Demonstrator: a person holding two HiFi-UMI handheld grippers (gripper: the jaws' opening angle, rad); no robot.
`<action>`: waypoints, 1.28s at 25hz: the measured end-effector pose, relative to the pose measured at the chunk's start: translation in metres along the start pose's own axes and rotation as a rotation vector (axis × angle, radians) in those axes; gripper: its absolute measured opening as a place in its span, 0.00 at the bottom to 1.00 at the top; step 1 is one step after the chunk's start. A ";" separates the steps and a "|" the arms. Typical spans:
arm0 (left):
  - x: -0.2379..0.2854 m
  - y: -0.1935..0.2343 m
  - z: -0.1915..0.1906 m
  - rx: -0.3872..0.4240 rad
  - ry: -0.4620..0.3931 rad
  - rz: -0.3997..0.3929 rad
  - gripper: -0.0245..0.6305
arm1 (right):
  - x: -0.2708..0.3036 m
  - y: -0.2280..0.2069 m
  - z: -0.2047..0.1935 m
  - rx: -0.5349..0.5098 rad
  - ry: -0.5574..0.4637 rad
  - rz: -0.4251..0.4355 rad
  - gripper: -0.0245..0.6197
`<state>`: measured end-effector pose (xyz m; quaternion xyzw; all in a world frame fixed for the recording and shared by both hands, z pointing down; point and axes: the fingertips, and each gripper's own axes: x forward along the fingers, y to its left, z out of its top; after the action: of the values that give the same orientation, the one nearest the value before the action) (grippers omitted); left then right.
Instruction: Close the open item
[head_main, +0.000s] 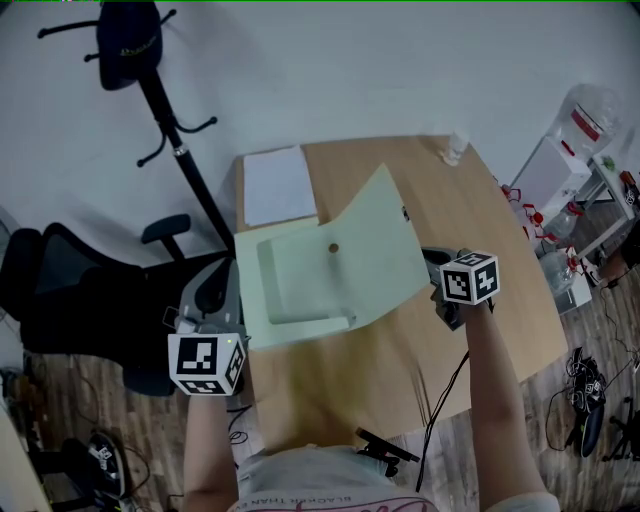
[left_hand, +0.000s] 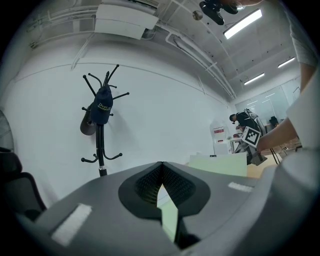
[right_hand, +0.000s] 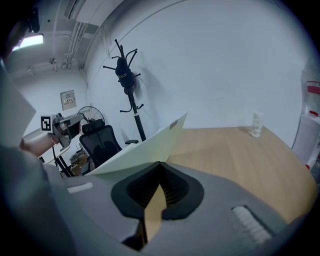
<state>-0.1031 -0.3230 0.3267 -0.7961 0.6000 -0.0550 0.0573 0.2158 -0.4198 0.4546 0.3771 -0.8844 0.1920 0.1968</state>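
Note:
A pale green folder (head_main: 330, 262) lies open on the wooden table (head_main: 480, 230), its inner pocket facing up and its right-hand cover raised at a slant. My left gripper (head_main: 232, 292) is at the folder's left edge; in the left gripper view its jaws (left_hand: 161, 166) meet at the tips with green showing in the slit. My right gripper (head_main: 433, 272) is at the raised cover's right corner. In the right gripper view the cover (right_hand: 145, 147) runs up and right from the closed jaw tips (right_hand: 160, 164).
A white sheet (head_main: 275, 185) lies at the table's far left corner and a small bottle (head_main: 455, 150) at the far right. A coat stand (head_main: 170, 130) and a black office chair (head_main: 70, 290) stand left of the table. A black clip-like object (head_main: 385, 450) and a cable sit at the near edge.

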 end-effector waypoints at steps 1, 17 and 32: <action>0.000 0.001 0.000 0.001 0.000 0.001 0.06 | 0.002 0.002 0.001 0.000 0.000 0.007 0.04; -0.011 0.029 -0.006 0.003 0.004 0.027 0.06 | 0.032 0.036 0.013 -0.001 0.012 0.104 0.04; -0.023 0.055 -0.024 -0.034 0.022 0.057 0.06 | 0.070 0.073 0.020 -0.034 0.051 0.162 0.04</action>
<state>-0.1655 -0.3166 0.3413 -0.7788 0.6239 -0.0519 0.0389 0.1130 -0.4240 0.4577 0.2961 -0.9098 0.2017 0.2093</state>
